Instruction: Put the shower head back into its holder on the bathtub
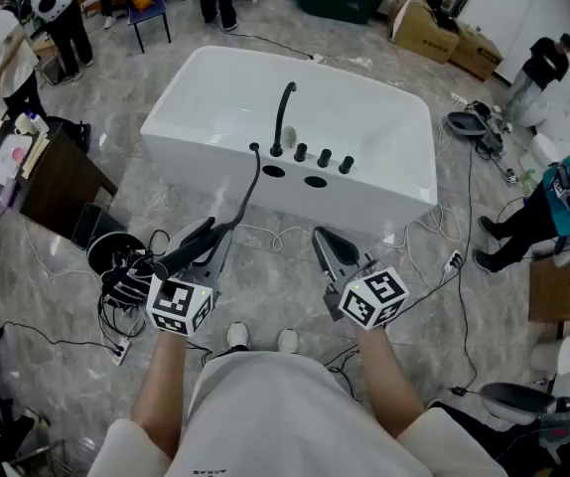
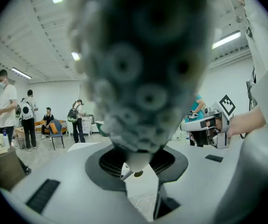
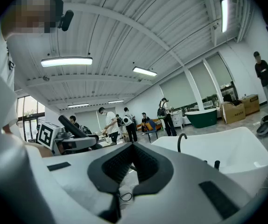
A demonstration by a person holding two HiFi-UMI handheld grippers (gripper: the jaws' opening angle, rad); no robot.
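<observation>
The white bathtub (image 1: 384,127) stands ahead of me, with a black curved faucet (image 1: 283,117) and three black knobs (image 1: 323,157) on its near rim. A black hose (image 1: 250,192) runs from a fitting on that rim down to the black shower head (image 1: 181,256). My left gripper (image 1: 206,246) is shut on it, held low in front of the tub's left side. In the left gripper view the shower head (image 2: 143,69) fills the frame, blurred, between the jaws. My right gripper (image 1: 330,246) hovers beside it, shut and holding nothing; its view shows the tub (image 3: 236,148) to the right.
Cables (image 1: 116,296) and a black bin (image 1: 111,251) lie on the floor at my left. A dark desk (image 1: 52,182) stands further left. Cardboard boxes (image 1: 444,33) sit behind the tub. Several people stand around the room, one close at the right (image 1: 553,202).
</observation>
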